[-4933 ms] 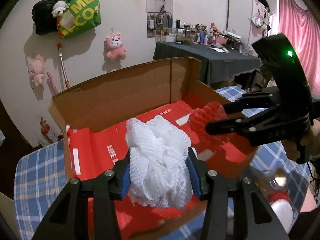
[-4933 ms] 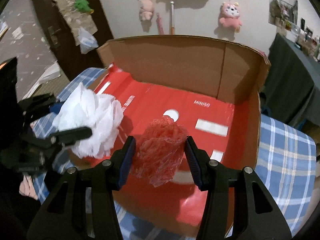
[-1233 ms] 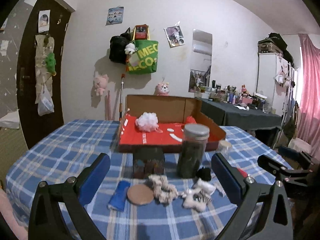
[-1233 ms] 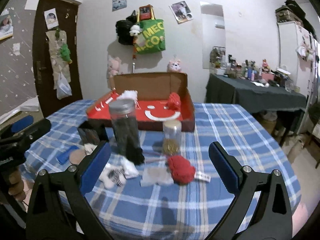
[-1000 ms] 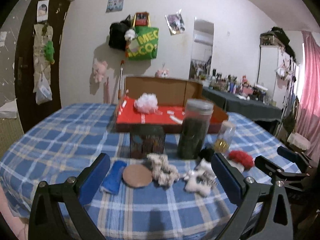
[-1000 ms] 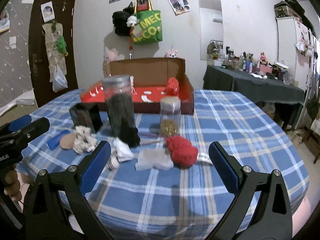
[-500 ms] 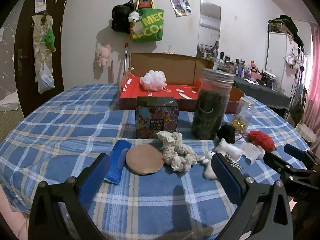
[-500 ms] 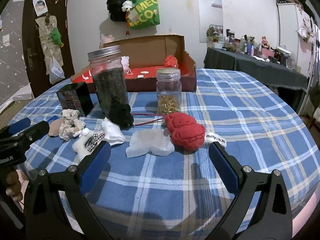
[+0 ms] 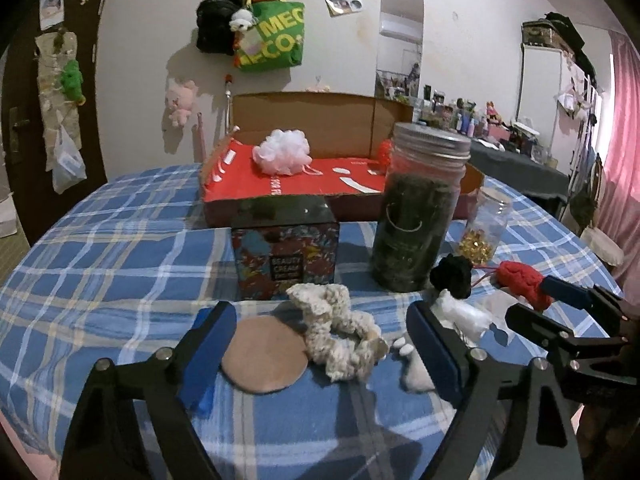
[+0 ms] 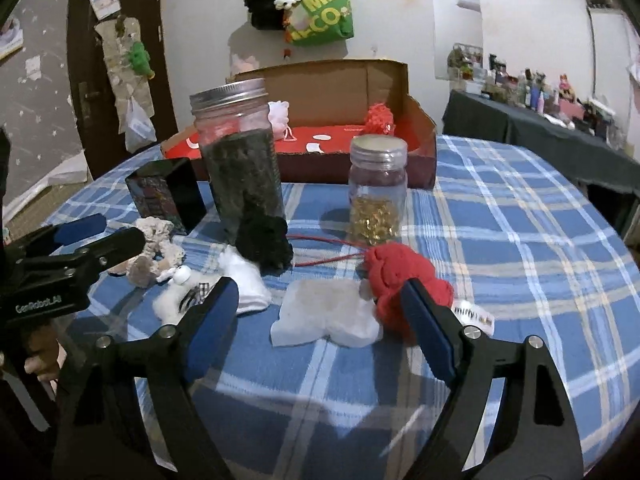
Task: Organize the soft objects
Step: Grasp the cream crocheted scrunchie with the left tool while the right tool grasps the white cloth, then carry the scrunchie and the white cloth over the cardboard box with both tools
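My left gripper (image 9: 320,344) is open and empty, its jaws on either side of a beige knitted scrunchie (image 9: 340,332) and a tan round puff (image 9: 265,354). My right gripper (image 10: 320,316) is open and empty, straddling a white cloth pad (image 10: 324,312), with a red knitted ball (image 10: 404,276) by its right finger. A black fluffy ball (image 10: 264,244) and a small white plush (image 10: 176,292) lie close by. The cardboard box (image 9: 320,124) with a red lining holds a white mesh pouf (image 9: 282,152) and a red mesh pouf (image 10: 378,118).
A tall jar of dark contents (image 9: 420,208), a small jar of gold bits (image 10: 378,192) and a patterned cream box (image 9: 286,256) stand between the soft things and the cardboard box. The blue plaid tablecloth (image 10: 520,216) covers the table.
Both poufs were let go into the box. Both grippers pulled back, opened, then moved down and forward toward the soft things at the table's front.
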The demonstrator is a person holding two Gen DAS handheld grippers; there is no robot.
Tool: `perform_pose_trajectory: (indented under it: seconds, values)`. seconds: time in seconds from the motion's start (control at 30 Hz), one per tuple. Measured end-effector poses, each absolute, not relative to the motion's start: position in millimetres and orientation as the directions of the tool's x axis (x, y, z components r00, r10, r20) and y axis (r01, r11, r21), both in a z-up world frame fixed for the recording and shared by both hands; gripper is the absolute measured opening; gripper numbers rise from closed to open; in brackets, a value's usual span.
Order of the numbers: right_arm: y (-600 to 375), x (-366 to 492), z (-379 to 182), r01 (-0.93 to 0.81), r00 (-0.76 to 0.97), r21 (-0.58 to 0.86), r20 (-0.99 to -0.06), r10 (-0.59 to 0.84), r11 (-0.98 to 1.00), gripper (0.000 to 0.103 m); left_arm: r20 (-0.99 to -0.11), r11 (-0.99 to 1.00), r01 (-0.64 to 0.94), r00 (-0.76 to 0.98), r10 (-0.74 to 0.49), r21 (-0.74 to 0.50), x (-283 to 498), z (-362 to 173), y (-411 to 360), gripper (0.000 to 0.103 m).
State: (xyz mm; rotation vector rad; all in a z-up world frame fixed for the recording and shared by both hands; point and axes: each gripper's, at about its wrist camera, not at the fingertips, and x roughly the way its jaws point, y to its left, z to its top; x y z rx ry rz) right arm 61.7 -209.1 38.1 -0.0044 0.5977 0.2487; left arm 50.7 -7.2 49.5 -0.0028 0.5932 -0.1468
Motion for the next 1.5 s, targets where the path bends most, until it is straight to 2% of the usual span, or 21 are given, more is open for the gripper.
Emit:
perform_pose_trajectory:
  seconds: [0.1, 0.23, 0.37, 0.47, 0.53, 0.57, 0.6, 0.63, 0.67, 0.7, 0.77, 0.8, 1.07, 1.5]
  values:
    - [-204, 65, 38, -0.246, 0.792, 0.045, -0.566, 0.227, 0.968, 0.061, -0.575, 0.986, 0.158, 0.802, -0.159, -0.052, 58, 46, -11, 0.080]
    - [-206, 65, 37, -0.280, 0.771, 0.101, -0.568, 0.286, 0.955, 0.060, -0.592, 0.985, 0.166, 0.788, -0.167, -0.056, 63, 40, -14, 0.079]
    - [-202, 65, 30, -0.261, 0.769, 0.051, -0.592, 0.240, 0.964, 0.060, -0.610, 0.984, 0.171, 0.774, -0.171, -0.058, 67, 34, -15, 0.078]
    - [-203, 68, 23, -0.260, 0.754, 0.065, -0.610, 0.245, 0.963, 0.058, -0.614, 0.982, 0.179, 0.769, -0.175, -0.055, 68, 33, -16, 0.071]
    - [-202, 68, 22, -0.253, 0.757, 0.035, -0.615, 0.220, 0.967, 0.052, -0.618, 0.981, 0.186, 0.765, -0.180, -0.056, 69, 32, -17, 0.066]
    - [-200, 69, 20, -0.258, 0.754, 0.027, -0.620, 0.219, 0.966, 0.048, -0.620, 0.980, 0.190, 0.763, -0.183, -0.056, 70, 32, -18, 0.058]
    - [-201, 69, 19, -0.263, 0.750, 0.033, -0.621, 0.226, 0.964, 0.041, -0.624, 0.977, 0.204, 0.757, -0.196, -0.060, 71, 31, -19, 0.043]
    - [-202, 69, 18, -0.261, 0.753, 0.034, -0.617, 0.226, 0.965, 0.024, -0.629, 0.974, 0.218, 0.748, -0.211, -0.067, 71, 29, -19, 0.037]
    - [-205, 68, 18, -0.248, 0.764, 0.025, -0.610, 0.212, 0.968, 0.015, -0.629, 0.971, 0.229, 0.745, -0.224, -0.074, 72, 29, -20, 0.033]
    - [-208, 69, 18, -0.241, 0.769, 0.036, -0.603, 0.213, 0.970, 0.012, -0.620, 0.971, 0.228, 0.753, -0.222, -0.071, 70, 30, -20, 0.024]
    - [-215, 69, 20, -0.242, 0.763, 0.088, -0.598, 0.245, 0.966, 0.011, -0.613, 0.970, 0.232, 0.757, -0.227, -0.073, 68, 32, -20, 0.016]
    - [-217, 69, 21, -0.242, 0.764, 0.102, -0.593, 0.254, 0.965, 0.010, -0.610, 0.969, 0.233, 0.757, -0.234, -0.082, 68, 34, -19, 0.015]
    - [-211, 60, 46, -0.284, 0.791, 0.107, -0.536, 0.296, 0.953, 0.010, -0.575, 0.962, 0.248, 0.774, -0.265, -0.110, 61, 51, -16, 0.015]
    - [-213, 60, 52, -0.285, 0.791, 0.128, -0.528, 0.309, 0.950, 0.010, -0.559, 0.965, 0.237, 0.787, -0.260, -0.115, 58, 62, -7, 0.014]
